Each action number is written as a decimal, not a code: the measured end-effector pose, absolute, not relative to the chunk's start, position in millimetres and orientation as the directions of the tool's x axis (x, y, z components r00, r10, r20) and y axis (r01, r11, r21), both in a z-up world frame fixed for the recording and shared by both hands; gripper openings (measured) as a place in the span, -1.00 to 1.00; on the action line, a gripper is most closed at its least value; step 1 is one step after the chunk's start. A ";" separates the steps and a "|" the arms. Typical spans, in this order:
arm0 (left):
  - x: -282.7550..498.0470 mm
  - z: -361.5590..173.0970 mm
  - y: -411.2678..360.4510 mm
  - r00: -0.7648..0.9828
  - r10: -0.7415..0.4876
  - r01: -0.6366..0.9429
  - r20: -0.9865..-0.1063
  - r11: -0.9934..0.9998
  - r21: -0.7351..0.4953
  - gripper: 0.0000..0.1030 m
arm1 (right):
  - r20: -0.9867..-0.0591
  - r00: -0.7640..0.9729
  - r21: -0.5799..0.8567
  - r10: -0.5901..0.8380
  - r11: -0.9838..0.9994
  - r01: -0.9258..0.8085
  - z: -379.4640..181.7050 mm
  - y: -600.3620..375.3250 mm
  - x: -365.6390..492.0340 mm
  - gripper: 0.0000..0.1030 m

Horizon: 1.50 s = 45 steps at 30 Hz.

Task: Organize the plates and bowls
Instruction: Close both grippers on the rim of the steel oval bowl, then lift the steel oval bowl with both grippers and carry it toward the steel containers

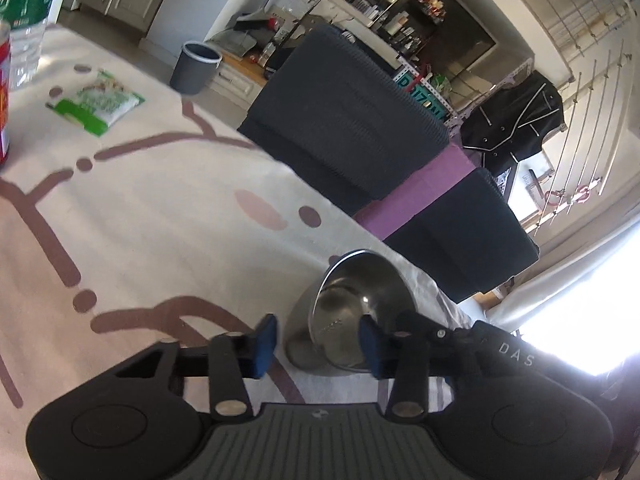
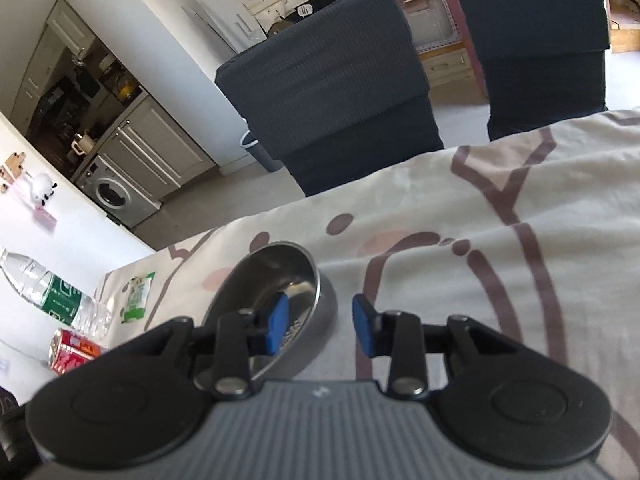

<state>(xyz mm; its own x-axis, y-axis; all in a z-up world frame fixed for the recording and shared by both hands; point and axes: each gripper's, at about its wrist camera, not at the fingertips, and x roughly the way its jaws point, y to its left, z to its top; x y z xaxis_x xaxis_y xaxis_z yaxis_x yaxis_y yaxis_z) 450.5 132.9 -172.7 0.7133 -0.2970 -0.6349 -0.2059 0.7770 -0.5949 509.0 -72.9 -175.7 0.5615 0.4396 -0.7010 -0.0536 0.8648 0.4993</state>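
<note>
A steel bowl (image 1: 348, 308) stands on the cream tablecloth (image 1: 160, 220) near the table's far edge. In the left wrist view my left gripper (image 1: 318, 348) straddles its near wall. One blue pad (image 1: 370, 350) is inside the bowl and the other (image 1: 266, 344) is outside, with a gap showing to the wall. The right gripper's black body (image 1: 500, 356) shows just right of the bowl. In the right wrist view my right gripper (image 2: 320, 326) straddles the bowl's (image 2: 272, 280) right rim. One pad (image 2: 278, 322) is inside and the other (image 2: 362, 330) outside, clear of the metal.
A green snack packet (image 1: 100, 104), a water bottle (image 1: 24, 40) and a red can (image 1: 4, 112) sit at the table's left end. Two dark chairs (image 1: 348, 120) stand against the far edge. Beyond them a grey bin (image 1: 194, 66) is on the floor.
</note>
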 end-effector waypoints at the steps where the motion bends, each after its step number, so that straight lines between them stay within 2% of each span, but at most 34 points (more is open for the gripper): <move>1: 451.0 -173.9 133.6 0.710 -0.297 -0.211 -0.639 0.776 -0.595 -0.50 | -0.694 0.572 0.501 0.437 0.864 -0.053 -176.8 -72.3 508.5 -0.30; 2: 451.4 -174.0 132.9 0.705 -0.282 -0.217 -0.651 0.787 -0.577 -0.61 | -0.688 0.579 0.502 0.438 0.863 -0.056 -177.8 -71.5 509.5 -0.46; 4: 449.8 -173.2 131.0 0.707 -0.269 -0.203 -0.654 0.808 -0.553 -0.64 | -0.689 0.577 0.496 0.439 0.866 -0.067 -176.4 -70.6 509.6 -0.66; 8: 445.5 -165.7 122.7 0.701 -0.239 -0.178 -0.671 0.853 -0.490 -0.81 | -0.704 0.592 0.422 0.393 0.902 -0.096 -169.8 -63.6 504.6 -0.77; 20: 400.2 -108.5 82.2 0.695 -0.240 -0.044 -0.677 0.927 -0.373 -0.96 | -0.715 0.616 0.364 0.330 0.928 -0.075 -125.8 -86.2 444.7 -0.80; 30: 327.1 -53.7 46.9 0.723 -0.296 0.060 -0.624 0.927 -0.371 -0.96 | -0.660 0.671 0.440 0.339 0.898 -0.021 -70.1 -133.1 364.5 -0.83; 45: 220.2 -41.0 -1.7 0.704 -0.358 0.159 -0.613 0.921 -0.356 -0.96 | -0.648 0.696 0.470 0.308 0.881 0.048 -46.5 -190.4 238.2 -0.85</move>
<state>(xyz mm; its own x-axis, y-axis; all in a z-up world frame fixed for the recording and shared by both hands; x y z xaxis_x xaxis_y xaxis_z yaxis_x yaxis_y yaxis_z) 220.2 -1.7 -41.0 0.7043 -0.3583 -0.6129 0.1592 0.9210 -0.3555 238.2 -190.4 -46.5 0.6963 0.3085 -0.6481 0.0475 0.8811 0.4705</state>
